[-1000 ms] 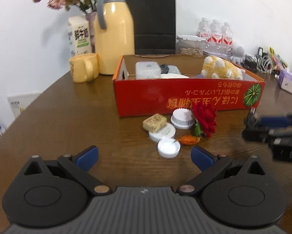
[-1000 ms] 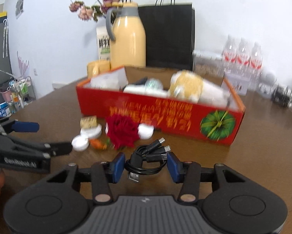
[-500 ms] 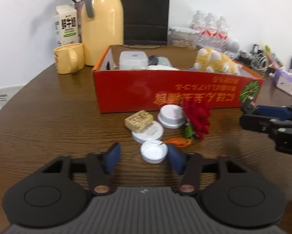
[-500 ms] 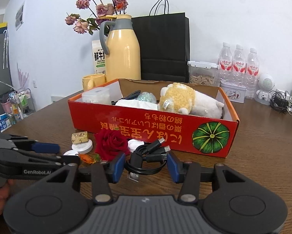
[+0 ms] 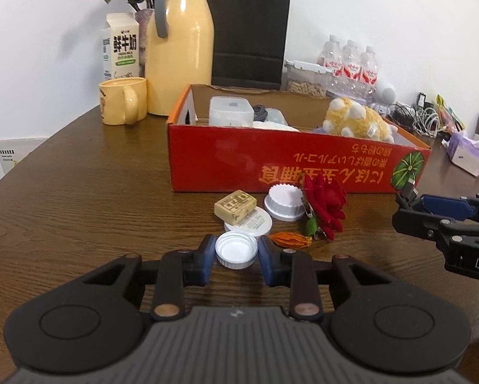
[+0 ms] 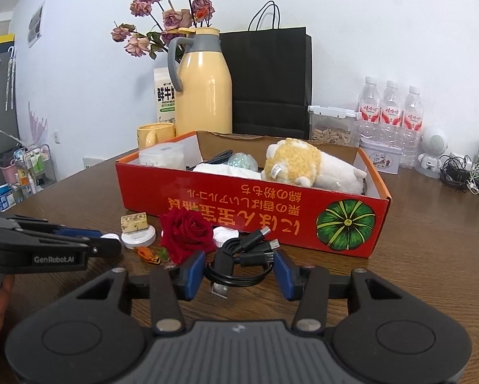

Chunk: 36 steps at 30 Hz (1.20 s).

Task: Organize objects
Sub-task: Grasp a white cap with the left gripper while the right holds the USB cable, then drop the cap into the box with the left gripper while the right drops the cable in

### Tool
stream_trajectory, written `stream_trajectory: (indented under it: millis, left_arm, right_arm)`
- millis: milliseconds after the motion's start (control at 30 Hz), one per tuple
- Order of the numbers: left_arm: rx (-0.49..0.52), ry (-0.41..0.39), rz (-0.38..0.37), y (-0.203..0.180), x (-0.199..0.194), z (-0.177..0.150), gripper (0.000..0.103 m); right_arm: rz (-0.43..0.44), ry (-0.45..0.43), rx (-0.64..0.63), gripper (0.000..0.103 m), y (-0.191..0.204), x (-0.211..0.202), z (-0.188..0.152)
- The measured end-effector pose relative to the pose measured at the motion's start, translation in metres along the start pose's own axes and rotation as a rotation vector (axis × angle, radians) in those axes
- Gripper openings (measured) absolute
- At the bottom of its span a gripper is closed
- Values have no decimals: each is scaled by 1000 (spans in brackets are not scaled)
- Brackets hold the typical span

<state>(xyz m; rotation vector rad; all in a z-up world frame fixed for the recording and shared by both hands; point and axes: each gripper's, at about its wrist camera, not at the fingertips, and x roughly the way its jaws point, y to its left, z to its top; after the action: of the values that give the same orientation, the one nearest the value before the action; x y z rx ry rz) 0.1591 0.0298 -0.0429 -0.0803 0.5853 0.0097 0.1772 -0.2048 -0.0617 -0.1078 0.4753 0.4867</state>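
- Left gripper (image 5: 236,252) low over the brown table (image 5: 79,211), blue pads (image 5: 206,256) closed against both sides of a small white cap (image 5: 236,251), open side up.
- Just beyond the cap: flat white lid (image 5: 252,222) with a tan wrapped block (image 5: 235,206) resting partly on it; ridged white cap (image 5: 284,202) to the right; red rose (image 5: 325,204) and an orange dried bud (image 5: 291,240) beside those.
- All of this clustered just before the front wall of the red box (image 5: 271,163).
- Inside the box: clear plastic container (image 5: 230,111) at left, yellow plush toy (image 5: 356,121) at right.
- Right gripper (image 6: 238,270) clamped on a coiled black cable (image 6: 239,264), plugs pointing toward the box; coil appears lifted off the table, but cannot tell for sure.
- Behind the box: yellow mug (image 5: 124,100), yellow thermos jug (image 5: 180,44), milk carton (image 5: 121,48), black paper bag (image 5: 249,32), water bottles (image 5: 351,60).
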Motion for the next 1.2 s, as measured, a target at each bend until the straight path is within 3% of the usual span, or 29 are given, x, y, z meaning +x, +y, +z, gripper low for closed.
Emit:
stream_trajectory:
  millis: [167,300,567,800,1200]
  left_arm:
    - [11,-43,34,-2,-8,1,30]
    - [21,-64,17,-1,-16,9,30]
    - [52,-174,-2,-10,-31,50,30]
    - [36,-230,0,-18,-17,93,30]
    - [14,-240,13,-21,21,128,30]
  right_arm:
    - [-6,-19,5,46,-1,-3,1]
    - [-7,-50,-4,46,0,-11,10]
    - [-15,-112,-45,46,6,-9,50]
    - [-29,-142,-59,46,11,12,88]
    - [-34,-118,-40,46,12,61,117]
